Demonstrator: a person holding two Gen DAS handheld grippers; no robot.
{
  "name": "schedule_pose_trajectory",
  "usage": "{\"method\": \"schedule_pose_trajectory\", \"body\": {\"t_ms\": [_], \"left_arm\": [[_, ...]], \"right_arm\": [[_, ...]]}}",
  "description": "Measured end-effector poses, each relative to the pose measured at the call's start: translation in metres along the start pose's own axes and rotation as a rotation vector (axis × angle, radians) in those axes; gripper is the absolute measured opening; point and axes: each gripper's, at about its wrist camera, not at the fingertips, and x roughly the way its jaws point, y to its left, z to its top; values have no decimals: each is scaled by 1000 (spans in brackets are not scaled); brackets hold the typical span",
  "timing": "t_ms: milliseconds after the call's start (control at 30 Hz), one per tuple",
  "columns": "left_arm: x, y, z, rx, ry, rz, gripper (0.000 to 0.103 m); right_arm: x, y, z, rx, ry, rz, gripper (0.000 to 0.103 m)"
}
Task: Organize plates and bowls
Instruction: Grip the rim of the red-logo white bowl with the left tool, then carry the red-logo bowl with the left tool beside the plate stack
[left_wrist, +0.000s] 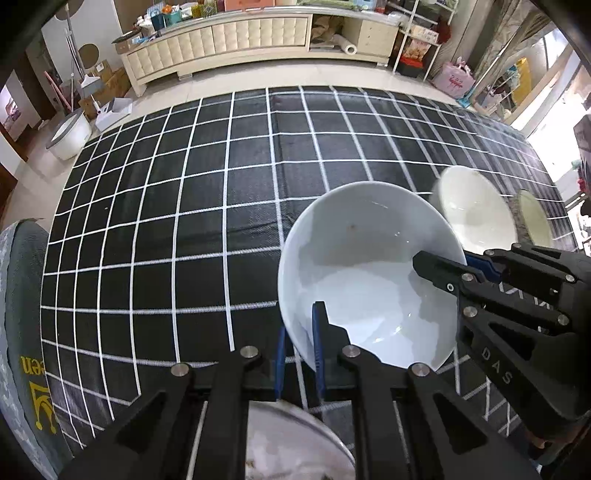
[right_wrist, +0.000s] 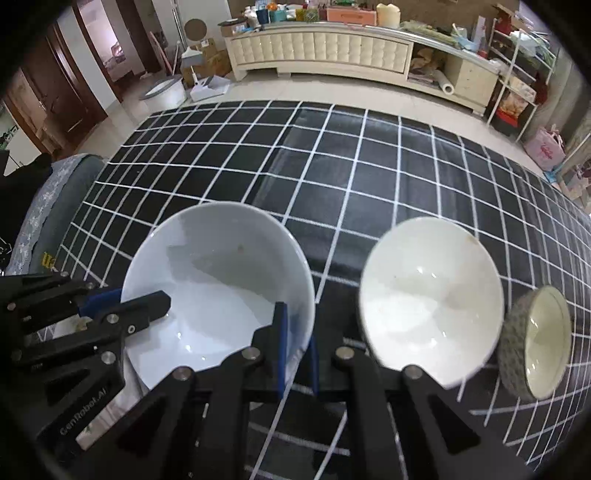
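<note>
Slippage is judged the chief risk as a large white bowl is gripped by its rim from two sides at once. The left gripper is clamped on the rim at about 7 o'clock in the left wrist view, one blue pad inside the wall and one outside. The right gripper is clamped on the opposite edge, at about 4 o'clock of the bowl in the right wrist view. Both sets of jaws are drawn nearly together, with only the thin glazed wall between them.

Such narrow purchase on smooth porcelain could be lost if the two hands are moved unevenly; the bowl would then be tilted, twisted or dropped onto the checked tabletop. A knock is also possible: a cream bowl is seen just beside it at 3 o'clock, with a small speckled bowl further right. A metal dish is glimpsed beneath the left gripper, and whether the white bowl is clear of it cannot be told.
</note>
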Motion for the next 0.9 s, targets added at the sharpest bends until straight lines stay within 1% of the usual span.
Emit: {"method": "schedule_pose_trajectory", "body": {"t_ms": [167,300,400,533,833,900], "left_arm": [[-24,-9,-20,1,-19,-17,11],[-36,-22,-39,9,-23,-29,11],[-44,-32,-56,14,-20,-46,11],[-56,-46,-82,35,-34,-45,11],[-54,-61,-127,52,-7,-47,11],[-51,-62,-130,57,6,-48,11]], "right_arm": [[-25,2,-21,8,-21,-8,13],[-38,-1,-37,19,-23,-13,13],[-47,-1,-51,30,-26,-13,13],[-55,1,-73,32,-23,-20,13],[-54,2,-113,46,8,-17,13],[-50,2,-121,54,22,-15,13]]}}
